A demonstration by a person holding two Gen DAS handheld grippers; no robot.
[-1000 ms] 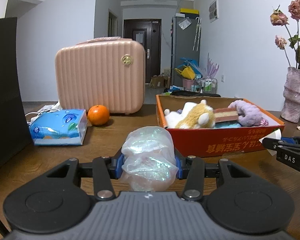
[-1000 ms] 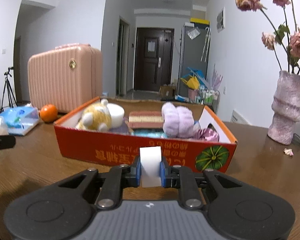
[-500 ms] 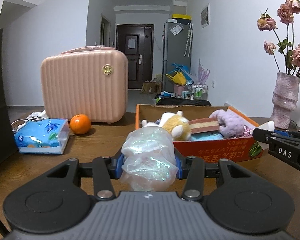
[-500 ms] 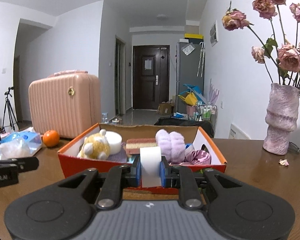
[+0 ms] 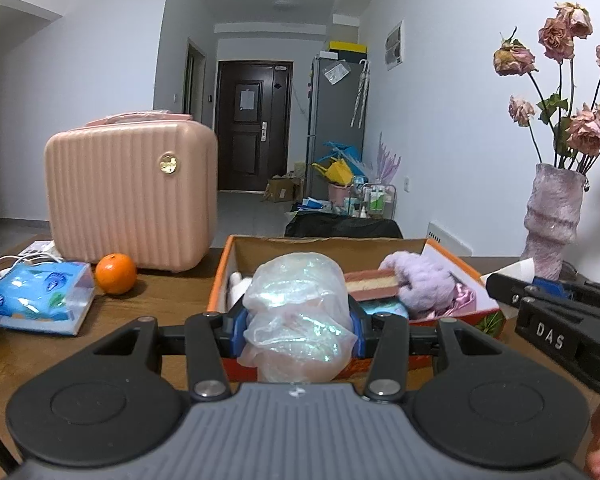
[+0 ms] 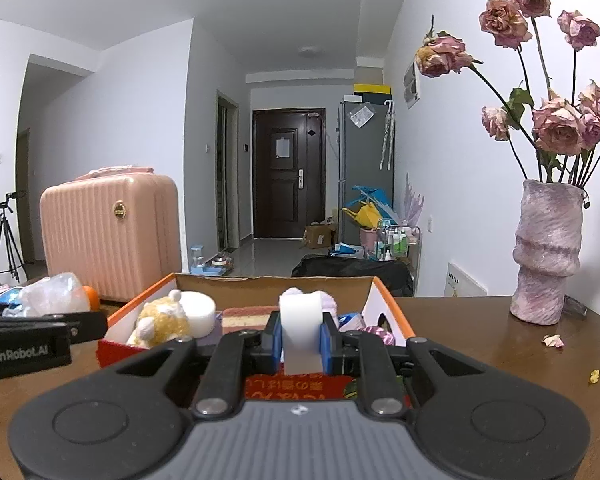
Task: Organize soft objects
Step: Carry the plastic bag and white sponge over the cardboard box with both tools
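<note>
A wooden table bears an orange cardboard box holding plush toys. In front of the box, the left gripper clamps a crumpled iridescent plastic bag; the right gripper pinches a white foam block over the box's near wall.

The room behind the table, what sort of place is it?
Most likely someone's flat: a wooden table facing a hallway with a dark front door, a grey fridge, and a vase of dried roses.
</note>
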